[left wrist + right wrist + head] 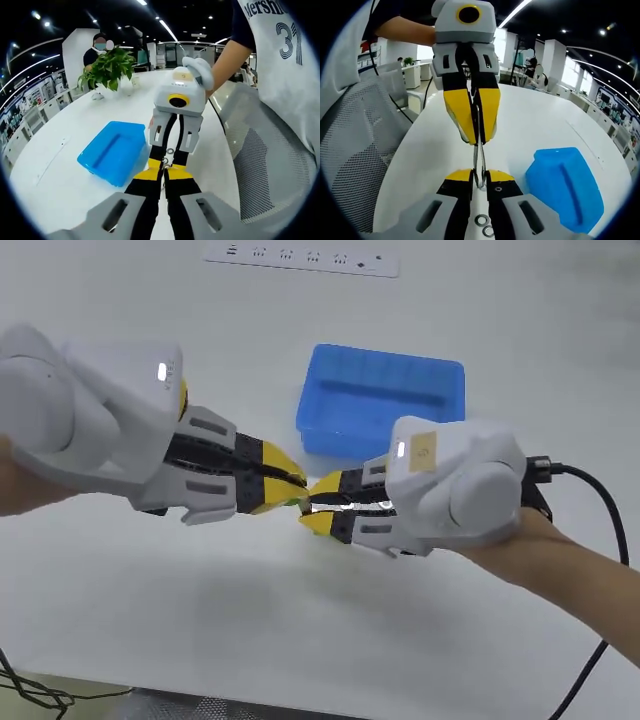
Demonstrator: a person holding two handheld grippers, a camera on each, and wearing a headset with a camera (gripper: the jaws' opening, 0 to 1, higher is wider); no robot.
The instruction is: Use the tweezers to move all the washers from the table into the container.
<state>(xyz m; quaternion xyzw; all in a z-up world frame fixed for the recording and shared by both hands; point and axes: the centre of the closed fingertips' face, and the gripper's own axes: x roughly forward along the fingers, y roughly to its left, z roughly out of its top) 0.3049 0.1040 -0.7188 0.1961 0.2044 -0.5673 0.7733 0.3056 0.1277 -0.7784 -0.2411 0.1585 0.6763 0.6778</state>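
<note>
Both grippers meet nose to nose above the table (300, 620).

- Left gripper (300, 483): jaws pressed together on one end of the tweezers (478, 150).
- Right gripper (318, 506): jaws clamped on the other end. I cannot tell which end carries the tips.
- Likely reason: the tool is being passed or re-seated so that its tips stick out far enough to pick with.
- Washers (481, 220): two lie flat on the table at 6 o'clock in the right gripper view, under that gripper.
- Container (330, 435): near, at 1 o'clock from the meeting point in the head view, open side up, handy for drops.
</note>
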